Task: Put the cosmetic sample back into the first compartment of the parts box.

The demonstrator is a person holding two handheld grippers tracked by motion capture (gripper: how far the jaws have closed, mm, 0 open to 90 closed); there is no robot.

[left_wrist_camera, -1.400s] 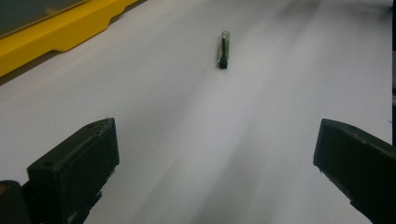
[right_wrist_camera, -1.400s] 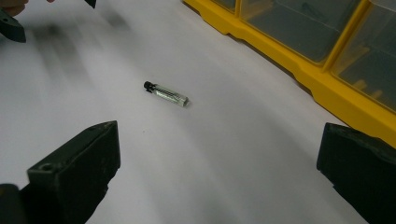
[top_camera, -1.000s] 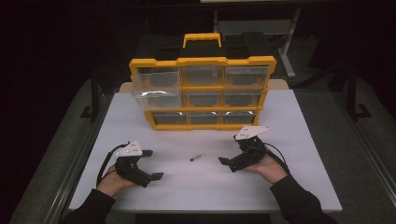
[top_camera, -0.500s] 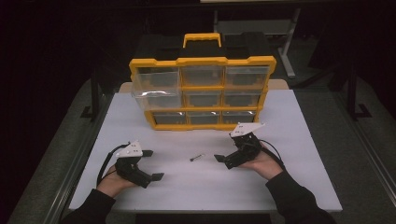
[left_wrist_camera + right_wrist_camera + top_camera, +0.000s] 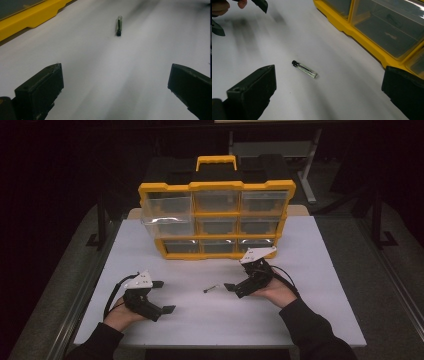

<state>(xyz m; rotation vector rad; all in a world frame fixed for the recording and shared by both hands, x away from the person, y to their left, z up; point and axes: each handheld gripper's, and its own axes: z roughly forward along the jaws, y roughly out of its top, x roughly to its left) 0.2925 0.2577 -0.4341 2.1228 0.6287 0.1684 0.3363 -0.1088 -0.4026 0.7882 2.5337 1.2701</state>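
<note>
A small clear vial with a black cap lies on the white table, in front of a yellow organizer with clear drawers. My right gripper sits just right of the vial, jaws open and pointing at it. In the right gripper view the vial lies ahead between the open jaws of that gripper, untouched. My left gripper rests open at the front left. In its own view the left gripper faces the vial, which lies farther off.
The organizer's left middle drawer stands pulled out a little. Its yellow frame runs close along the right gripper's side, and its base edges the left gripper view. The table's front edge lies just behind both hands.
My right gripper has slid left, closer to the vial. The left gripper has barely moved, and the vial has stayed put.
</note>
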